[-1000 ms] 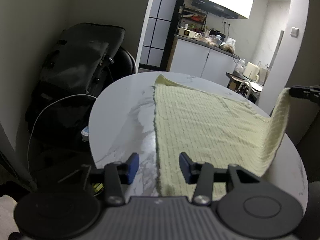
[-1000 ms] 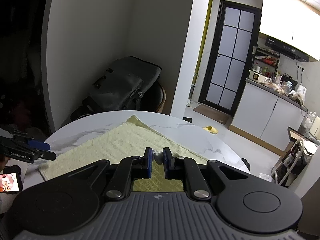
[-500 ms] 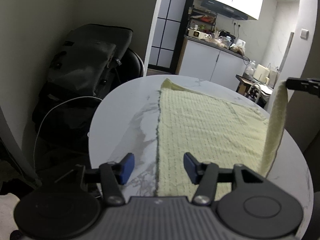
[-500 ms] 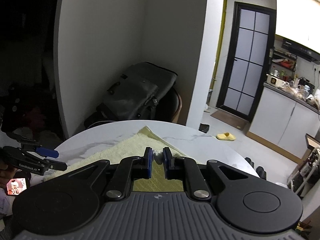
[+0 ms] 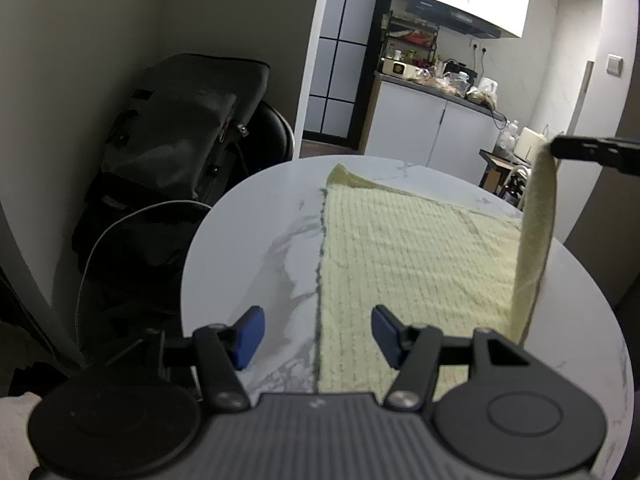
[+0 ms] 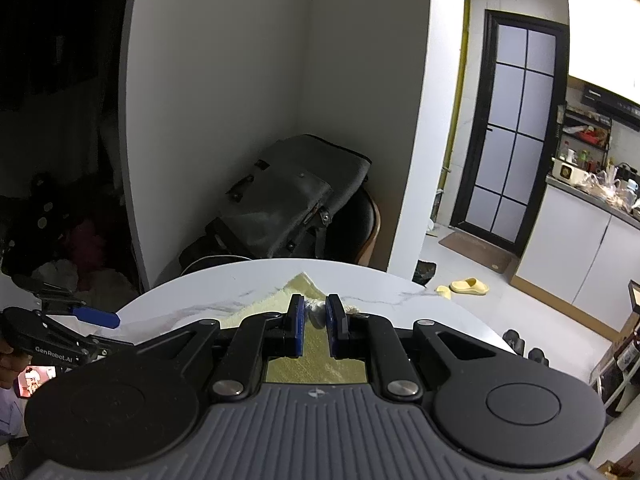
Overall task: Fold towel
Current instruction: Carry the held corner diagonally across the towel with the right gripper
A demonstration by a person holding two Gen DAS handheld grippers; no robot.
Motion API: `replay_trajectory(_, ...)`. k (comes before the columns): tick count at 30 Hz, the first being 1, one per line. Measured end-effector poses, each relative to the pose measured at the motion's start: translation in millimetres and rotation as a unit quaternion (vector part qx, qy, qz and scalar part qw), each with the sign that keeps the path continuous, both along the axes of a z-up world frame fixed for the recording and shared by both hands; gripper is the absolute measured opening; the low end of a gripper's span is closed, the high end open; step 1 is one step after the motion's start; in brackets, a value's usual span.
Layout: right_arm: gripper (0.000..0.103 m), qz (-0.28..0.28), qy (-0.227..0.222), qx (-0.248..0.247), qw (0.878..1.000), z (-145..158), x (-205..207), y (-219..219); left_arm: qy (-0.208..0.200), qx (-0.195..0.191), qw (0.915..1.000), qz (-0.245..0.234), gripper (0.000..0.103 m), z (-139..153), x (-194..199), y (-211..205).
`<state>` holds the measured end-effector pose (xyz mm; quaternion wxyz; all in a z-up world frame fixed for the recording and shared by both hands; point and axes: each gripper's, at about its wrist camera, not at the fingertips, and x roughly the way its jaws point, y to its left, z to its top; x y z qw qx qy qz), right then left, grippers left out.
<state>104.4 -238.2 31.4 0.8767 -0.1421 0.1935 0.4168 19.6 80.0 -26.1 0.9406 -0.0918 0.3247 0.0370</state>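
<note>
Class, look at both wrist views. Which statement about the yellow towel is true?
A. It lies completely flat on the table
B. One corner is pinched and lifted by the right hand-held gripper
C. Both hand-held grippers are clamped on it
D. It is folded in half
B: the right hand-held gripper is shut on a raised corner of the towel, while the left hand-held gripper stands open.

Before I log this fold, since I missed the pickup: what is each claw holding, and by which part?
The right claw pinches the pale yellow knitted towel by a lifted corner; the left claw holds nothing.
</note>
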Motion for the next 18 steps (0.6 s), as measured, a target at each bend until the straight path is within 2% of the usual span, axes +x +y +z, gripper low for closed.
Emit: replay_trajectory(18, 0.011, 0.023, 0.004, -0.012, 1.000, -6, 40, 54, 0.016, 0.004, 0.9998, 0.006, 0.063, -3, 7, 25)
